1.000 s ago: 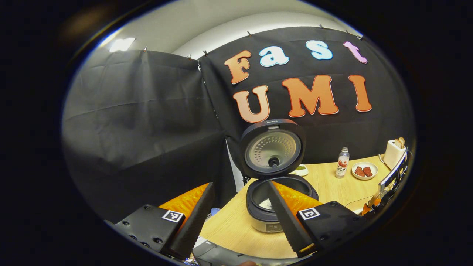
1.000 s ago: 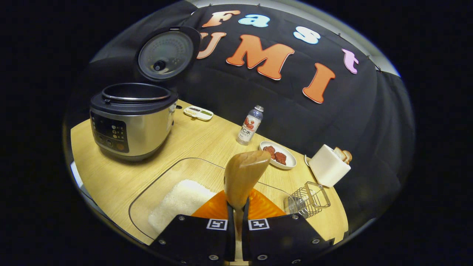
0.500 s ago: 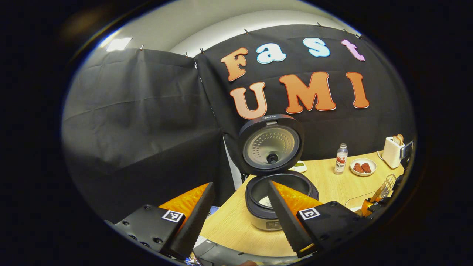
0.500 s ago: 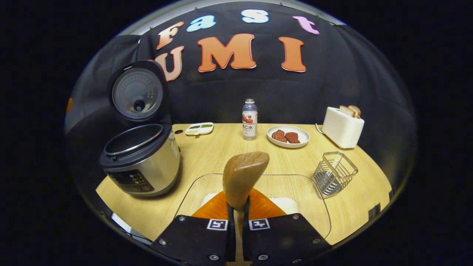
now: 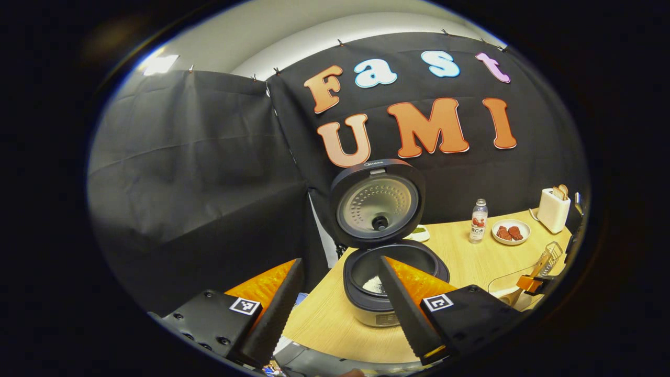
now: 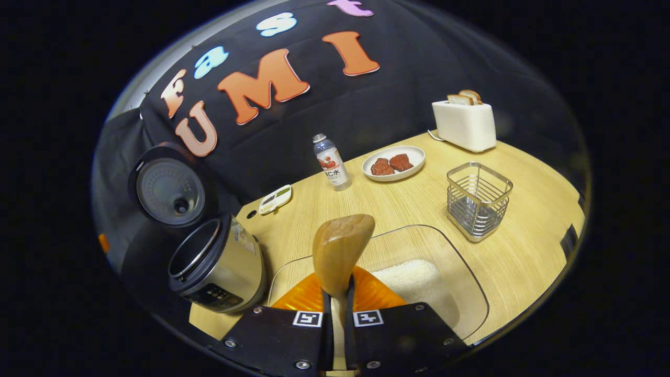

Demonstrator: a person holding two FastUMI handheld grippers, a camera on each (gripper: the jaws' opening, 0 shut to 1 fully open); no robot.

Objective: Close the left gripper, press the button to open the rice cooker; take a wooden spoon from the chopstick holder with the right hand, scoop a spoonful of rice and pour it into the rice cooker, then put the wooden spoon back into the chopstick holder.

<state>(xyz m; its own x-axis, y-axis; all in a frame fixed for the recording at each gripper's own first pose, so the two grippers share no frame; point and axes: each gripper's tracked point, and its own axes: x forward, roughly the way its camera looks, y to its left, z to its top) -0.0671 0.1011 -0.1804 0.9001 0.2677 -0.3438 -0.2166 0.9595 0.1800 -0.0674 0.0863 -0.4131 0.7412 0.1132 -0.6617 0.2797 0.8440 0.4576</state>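
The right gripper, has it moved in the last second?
Yes. The right gripper, shut on the wooden spoon, has swung from the rice cooker toward the chopstick holder.

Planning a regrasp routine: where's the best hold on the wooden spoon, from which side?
Grip the narrow handle, as the right gripper does now, coming from the handle end. The wooden spoon widens into a rounded bowl in front of the fingers; the slim handle fits between them and leaves the bowl free.

Bare table [image 6: 408, 207] lies between clear rice tray [image 6: 473, 285] and wire chopstick holder [image 6: 478, 199]; holder's top open. Behind it: toaster [image 6: 465, 124], meat plate [image 6: 393, 163], bottle [image 6: 332, 162]. Rice cooker [image 6: 220, 264] stands left, lid [image 6: 168, 185] upright.
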